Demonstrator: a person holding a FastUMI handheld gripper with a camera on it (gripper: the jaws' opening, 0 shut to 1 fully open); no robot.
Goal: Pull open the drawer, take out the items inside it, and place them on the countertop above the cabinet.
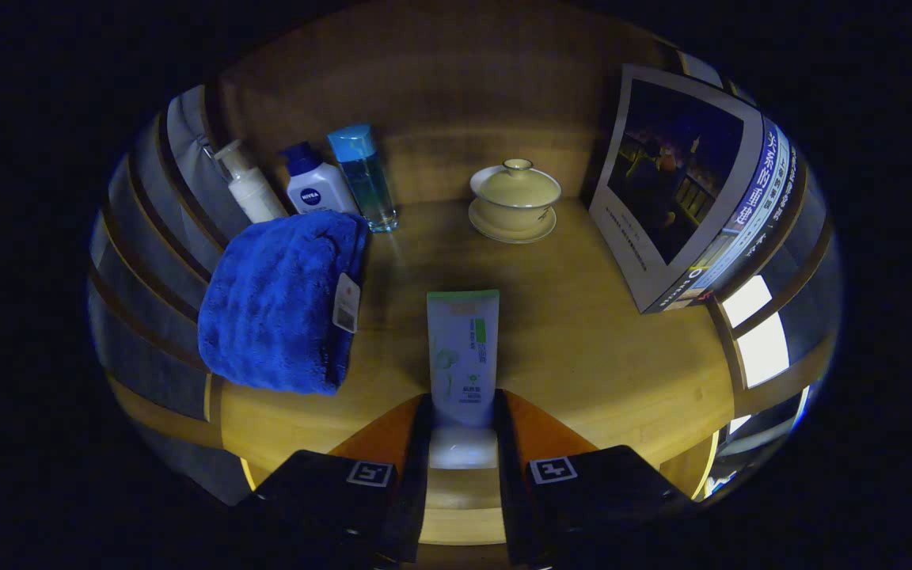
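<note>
A white tube with a green end band (462, 356) sticks forward from between my fingers, its cap end clamped by both pads. My gripper (462, 427) is shut on it, just above the wooden countertop (583, 348). Ahead and left on the countertop lies a folded blue towel (282, 301) with a tag. Behind the towel stand a white pump bottle (248, 186), a white lotion bottle with a dark blue cap (313, 186) and a clear blue bottle (365, 178).
A cream lidded cup on a saucer (514, 202) sits at the back of the countertop against the wooden back wall. A large book or magazine (693, 190) leans upright on the right side. Slatted walls close in both sides.
</note>
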